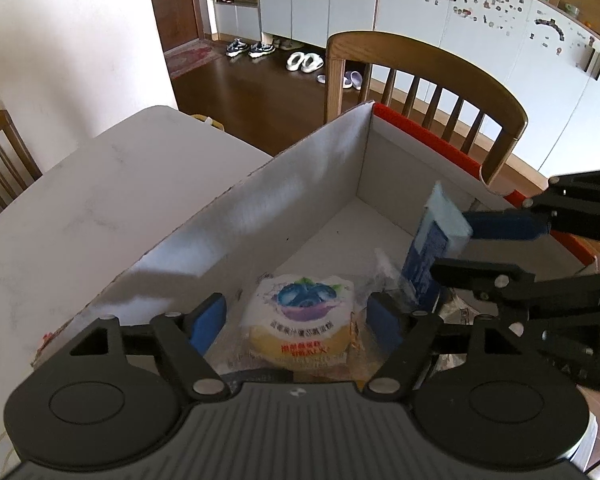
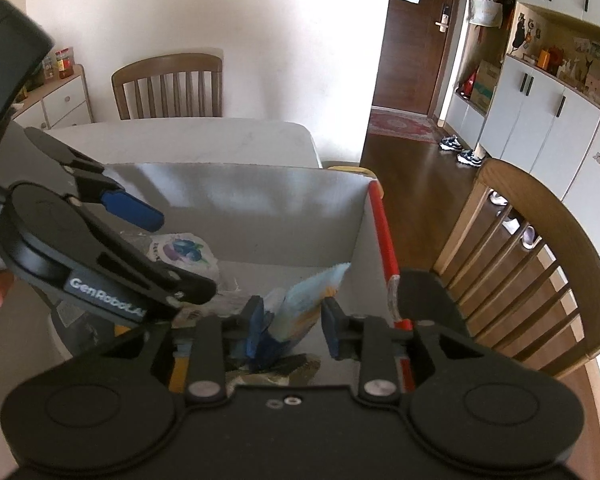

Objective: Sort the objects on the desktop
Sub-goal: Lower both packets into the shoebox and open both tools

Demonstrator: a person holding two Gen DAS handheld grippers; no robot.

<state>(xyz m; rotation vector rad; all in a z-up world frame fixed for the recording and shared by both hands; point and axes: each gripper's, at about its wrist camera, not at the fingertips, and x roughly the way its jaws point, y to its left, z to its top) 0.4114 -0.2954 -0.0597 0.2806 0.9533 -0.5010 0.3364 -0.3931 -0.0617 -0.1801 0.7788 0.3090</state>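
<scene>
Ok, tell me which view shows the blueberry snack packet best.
The left wrist view: the blueberry snack packet lies face-up in the box, its whole label visible. The right wrist view shows only its top; the left gripper covers the rest.

— What carries everything here?

— A white table (image 1: pixel 100 200) with a faint marbled surface and a rounded corner; the right wrist view shows its far edge (image 2: pixel 204 136) too.

— And what lies directly on it?

— An open cardboard box (image 1: pixel 260 200), white inside with a red outer face along one wall. It sits near the table's edge, close to a wooden chair (image 1: pixel 440 80).

— Anything else on the tabletop?

— Beside the box's near corner there is something small with red print, too blurred to name. The tabletop left of the box shows only its pale veining.
</scene>
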